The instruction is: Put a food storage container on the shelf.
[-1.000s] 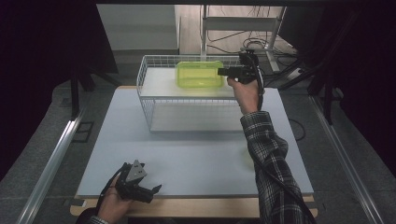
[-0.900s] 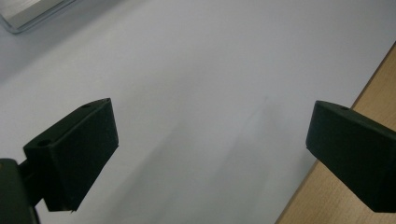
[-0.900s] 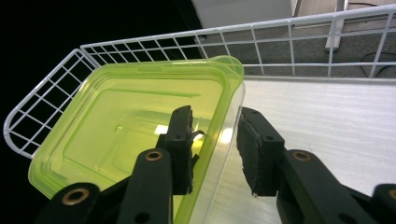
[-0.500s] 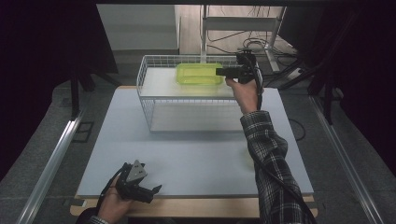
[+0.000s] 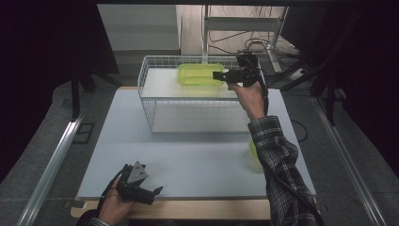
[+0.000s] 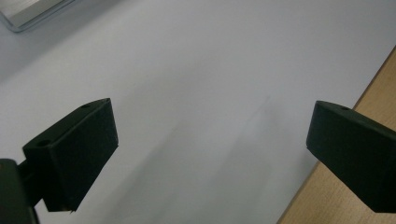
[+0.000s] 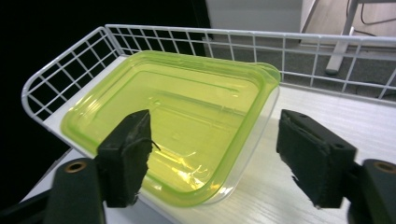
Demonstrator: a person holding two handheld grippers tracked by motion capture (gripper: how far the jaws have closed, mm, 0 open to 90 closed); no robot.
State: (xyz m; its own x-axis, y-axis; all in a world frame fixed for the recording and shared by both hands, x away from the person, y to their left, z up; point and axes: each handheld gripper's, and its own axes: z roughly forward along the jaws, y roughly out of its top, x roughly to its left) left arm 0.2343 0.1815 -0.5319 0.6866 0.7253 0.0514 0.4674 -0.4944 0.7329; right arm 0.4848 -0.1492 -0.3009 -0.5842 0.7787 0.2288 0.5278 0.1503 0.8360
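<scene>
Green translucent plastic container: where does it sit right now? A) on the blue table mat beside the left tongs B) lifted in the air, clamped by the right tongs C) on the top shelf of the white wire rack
C: the green translucent plastic container rests on the top shelf of the white wire rack, and the right tongs, their jaws having just opened, straddle its rim without pressing.

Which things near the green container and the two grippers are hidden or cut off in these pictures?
- Container: near rim behind the right gripper's fingers, right gripper view.
- Green thing on the table: mostly behind the sleeve, high view.
- Left gripper: body cut off by the bottom edge, left gripper view.
</scene>
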